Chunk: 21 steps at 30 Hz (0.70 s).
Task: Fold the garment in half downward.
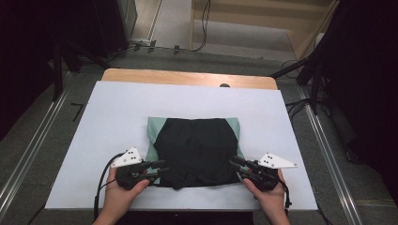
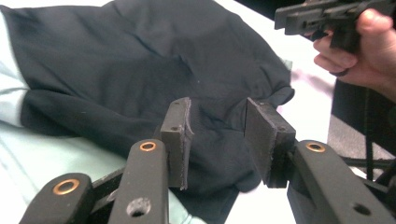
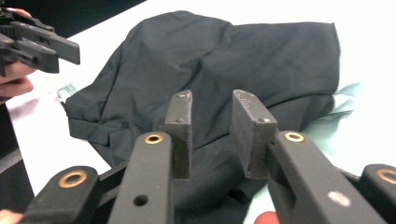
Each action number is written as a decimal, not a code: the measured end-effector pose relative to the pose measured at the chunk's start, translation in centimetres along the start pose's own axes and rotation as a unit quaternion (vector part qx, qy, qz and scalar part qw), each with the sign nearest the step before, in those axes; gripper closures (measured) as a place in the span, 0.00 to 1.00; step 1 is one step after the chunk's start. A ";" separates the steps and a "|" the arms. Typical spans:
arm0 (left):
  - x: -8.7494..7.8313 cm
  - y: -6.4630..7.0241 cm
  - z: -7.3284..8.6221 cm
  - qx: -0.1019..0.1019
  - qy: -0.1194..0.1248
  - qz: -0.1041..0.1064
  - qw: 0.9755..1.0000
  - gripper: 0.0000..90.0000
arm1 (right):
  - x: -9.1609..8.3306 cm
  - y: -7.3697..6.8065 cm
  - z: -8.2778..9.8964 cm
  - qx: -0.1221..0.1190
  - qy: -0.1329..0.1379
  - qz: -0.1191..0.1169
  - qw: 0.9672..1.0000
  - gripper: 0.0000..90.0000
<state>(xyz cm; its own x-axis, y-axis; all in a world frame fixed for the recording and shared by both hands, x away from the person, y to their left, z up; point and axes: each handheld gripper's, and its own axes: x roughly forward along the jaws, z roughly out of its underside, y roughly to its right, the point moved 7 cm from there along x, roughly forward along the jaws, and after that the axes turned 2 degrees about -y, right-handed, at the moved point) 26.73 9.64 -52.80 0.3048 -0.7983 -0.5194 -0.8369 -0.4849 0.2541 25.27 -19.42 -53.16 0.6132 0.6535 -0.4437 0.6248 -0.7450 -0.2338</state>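
left gripper (image 2: 217, 135): part open, empty | right gripper (image 3: 212, 133): part open, empty | over garment (image 1: 197, 147)

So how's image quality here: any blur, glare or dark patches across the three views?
High view: white table cover evenly lit, surroundings nearly black, black garment lacking detail. Left gripper view: the garment's folds readable, own pads slightly soft. Right gripper view: table washed out at the upper right, left gripper soft.

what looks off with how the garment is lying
The garment is roughly folded, but its near edge is bunched and wrinkled, and mint fabric pokes out unevenly past the black part on both sides. Both grippers, left and right, are open at that near edge.
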 end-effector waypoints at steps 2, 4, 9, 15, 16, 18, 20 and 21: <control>1.0 0.2 0.5 0.004 -0.026 -0.001 1.000 0.74 | 0.9 -0.3 0.5 0.003 -0.021 -0.003 1.000 0.80; 1.8 0.2 1.3 0.008 -0.055 -0.010 0.998 0.79 | 1.7 -0.7 1.2 0.006 -0.044 -0.008 0.999 0.85; 2.3 -0.2 2.5 0.006 -0.094 -0.025 0.995 0.93 | 2.9 -0.4 3.0 0.002 -0.108 0.022 0.994 0.94; 2.0 -0.6 2.7 -0.011 -0.093 -0.018 0.995 0.98 | 2.5 0.5 3.5 0.021 -0.130 0.036 0.991 0.97; 2.0 -0.6 2.7 -0.014 -0.092 -0.017 0.996 0.98 | 2.5 0.6 3.5 0.020 -0.131 0.036 0.991 0.97; 1.9 -0.6 2.6 -0.019 -0.088 -0.007 0.996 0.98 | 2.5 0.5 3.5 0.018 -0.130 0.036 0.991 0.97; 1.4 -0.7 2.3 -0.027 -0.076 -0.001 0.997 0.95 | 2.4 0.4 3.3 0.012 -0.121 0.029 0.992 0.97; 1.1 -0.7 2.1 -0.028 -0.068 -0.001 0.997 0.92 | 2.2 0.3 3.2 0.008 -0.113 0.023 0.993 0.96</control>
<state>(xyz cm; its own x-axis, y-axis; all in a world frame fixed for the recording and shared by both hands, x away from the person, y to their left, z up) 26.71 9.82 -55.30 0.2387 -0.7435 -0.6247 -0.8090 -0.5081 0.2956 25.28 -18.64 -56.98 0.5164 0.5730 -0.6364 0.5889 -0.7771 -0.2218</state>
